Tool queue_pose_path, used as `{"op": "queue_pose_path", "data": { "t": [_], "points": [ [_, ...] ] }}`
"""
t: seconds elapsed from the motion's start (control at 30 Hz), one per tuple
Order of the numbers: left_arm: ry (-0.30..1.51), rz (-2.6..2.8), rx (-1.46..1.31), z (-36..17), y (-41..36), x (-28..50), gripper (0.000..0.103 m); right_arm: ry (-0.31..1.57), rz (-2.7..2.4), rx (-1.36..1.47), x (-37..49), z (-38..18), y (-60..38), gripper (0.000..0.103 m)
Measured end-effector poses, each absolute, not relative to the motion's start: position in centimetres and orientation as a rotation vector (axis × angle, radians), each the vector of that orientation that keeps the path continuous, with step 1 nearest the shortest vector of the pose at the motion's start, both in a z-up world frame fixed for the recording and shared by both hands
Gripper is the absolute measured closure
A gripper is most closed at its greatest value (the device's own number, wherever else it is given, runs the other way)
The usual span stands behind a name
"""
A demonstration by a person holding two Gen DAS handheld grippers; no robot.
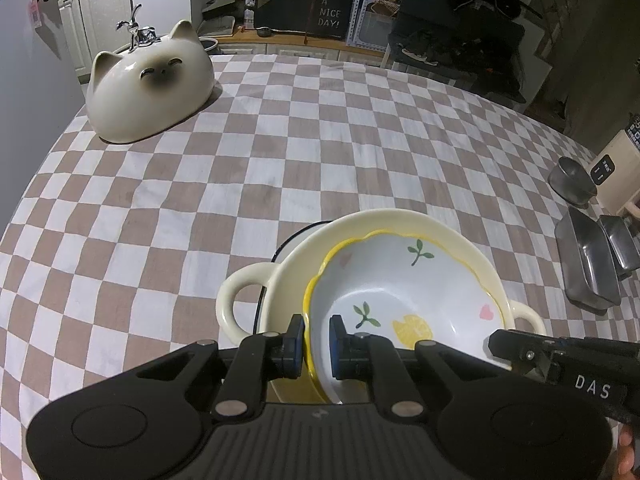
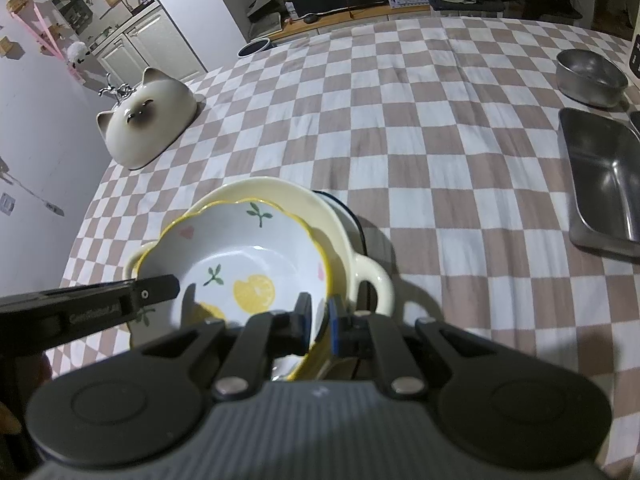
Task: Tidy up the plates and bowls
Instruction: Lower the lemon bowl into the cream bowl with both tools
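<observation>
Inside, yellow-rimmed floral bowl (image 1: pixel 404 292) nests in cream handled bowl (image 1: pixel 280 276).

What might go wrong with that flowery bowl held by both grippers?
The bowl is pinched only at its thin rim by the left gripper and right gripper, so it could slip or chip. It sits tilted in the cream dish; lowered unevenly, it may knock that dish.

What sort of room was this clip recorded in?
Most likely a home kitchen or dining area: a table under a checkered tablecloth holds stacked ceramic bowls, white cabinets stand behind, and a "Have a nice day" sign hangs beyond.
</observation>
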State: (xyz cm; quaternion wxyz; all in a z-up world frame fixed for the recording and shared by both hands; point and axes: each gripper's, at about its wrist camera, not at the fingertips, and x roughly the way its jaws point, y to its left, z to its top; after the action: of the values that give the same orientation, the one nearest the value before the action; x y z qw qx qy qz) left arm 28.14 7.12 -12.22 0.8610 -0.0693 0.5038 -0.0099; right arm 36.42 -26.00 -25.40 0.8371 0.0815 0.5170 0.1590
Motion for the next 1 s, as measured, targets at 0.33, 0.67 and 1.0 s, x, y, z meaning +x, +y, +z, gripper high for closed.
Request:
{"op": "queue_pose_path", "data": {
  "t": [0.33,0.67,1.0],
  "points": [
    [1.061,-0.018,-0.142,-12.52,7.03,28.51,0.087,1.108,0.318,0.207,36.61,-25.56,-26.09,0.091],
    [1.093,-0.017,-0.157,-12.83,7.33,28.60,0.087,1.127,0.332,0.242,36.71,-25.61,-26.09,0.081],
    [1.084,-0.005,-0.155,-12.76,7.45,28.56,0.087,1.118,0.335,0.260,36.55,-25.11,-26.63,0.083]
  ]
}}
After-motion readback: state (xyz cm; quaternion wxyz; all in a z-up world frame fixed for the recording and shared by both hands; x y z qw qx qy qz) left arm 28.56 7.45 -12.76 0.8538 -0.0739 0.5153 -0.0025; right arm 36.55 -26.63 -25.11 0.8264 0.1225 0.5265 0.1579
